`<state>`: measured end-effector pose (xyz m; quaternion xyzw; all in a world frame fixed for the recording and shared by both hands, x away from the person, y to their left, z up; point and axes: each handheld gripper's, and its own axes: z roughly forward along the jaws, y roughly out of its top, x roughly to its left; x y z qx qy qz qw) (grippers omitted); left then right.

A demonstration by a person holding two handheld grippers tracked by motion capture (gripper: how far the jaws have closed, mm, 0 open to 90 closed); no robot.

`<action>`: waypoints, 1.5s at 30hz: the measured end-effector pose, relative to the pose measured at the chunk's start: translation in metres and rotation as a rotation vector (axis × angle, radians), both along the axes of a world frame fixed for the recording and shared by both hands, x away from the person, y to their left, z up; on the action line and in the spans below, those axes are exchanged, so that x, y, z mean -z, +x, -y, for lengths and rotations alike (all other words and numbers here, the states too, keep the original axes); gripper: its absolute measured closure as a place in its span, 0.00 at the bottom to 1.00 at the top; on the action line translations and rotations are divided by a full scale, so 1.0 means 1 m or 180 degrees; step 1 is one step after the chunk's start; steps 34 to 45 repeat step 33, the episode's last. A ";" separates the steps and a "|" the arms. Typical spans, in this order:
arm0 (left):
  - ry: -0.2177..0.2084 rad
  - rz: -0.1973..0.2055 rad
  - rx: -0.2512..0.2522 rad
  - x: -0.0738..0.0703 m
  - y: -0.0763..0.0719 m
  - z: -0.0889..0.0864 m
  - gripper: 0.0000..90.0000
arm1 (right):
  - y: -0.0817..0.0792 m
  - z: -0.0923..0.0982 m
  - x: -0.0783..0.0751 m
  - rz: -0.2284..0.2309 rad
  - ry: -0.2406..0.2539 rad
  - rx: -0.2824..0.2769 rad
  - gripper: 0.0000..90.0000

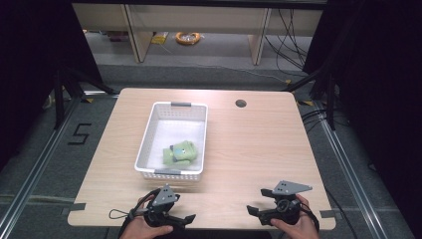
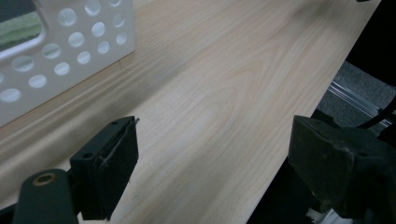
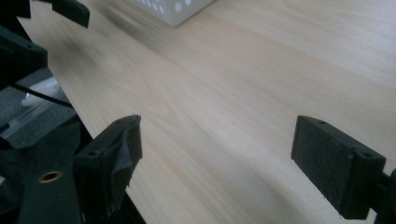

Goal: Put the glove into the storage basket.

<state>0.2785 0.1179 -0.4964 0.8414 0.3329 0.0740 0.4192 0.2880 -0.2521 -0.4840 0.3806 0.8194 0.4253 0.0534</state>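
A white perforated basket (image 1: pixel 149 134) stands on the wooden table (image 1: pixel 249 149), left of centre, with a green plush toy (image 1: pixel 179 153) lying at its near end. My left gripper (image 1: pixel 181 208) rests at the table's near edge, just in front of the basket, jaws wide apart with nothing between them. Its own view has the gripper (image 2: pixel 217 154) over bare wood and the basket wall (image 2: pixel 70 56) at the upper left. My right gripper (image 1: pixel 256 200) sits at the near right, open and empty. From its own camera, that gripper (image 3: pixel 217 144) faces the basket's corner (image 3: pixel 177 9).
A round cable hole (image 1: pixel 241 103) is in the table's far right part. Bare wood lies to the right of the basket. Black stands and cables flank the table on the floor. The left gripper (image 3: pixel 28 42) appears at the upper left of the right gripper view.
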 end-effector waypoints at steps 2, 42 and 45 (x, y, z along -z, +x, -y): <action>0.0018 0.0018 -0.0017 0.001 -0.001 0.000 0.17 | -0.003 0.001 0.002 0.0051 -0.0113 -0.0010 0.19; 0.0017 -0.0068 -0.0092 0.008 -0.004 0.001 0.17 | -0.011 0.013 0.012 0.0032 -0.0279 0.0059 0.19; 0.0017 -0.0068 -0.0092 0.008 -0.004 0.001 0.17 | -0.011 0.013 0.012 0.0032 -0.0279 0.0059 0.19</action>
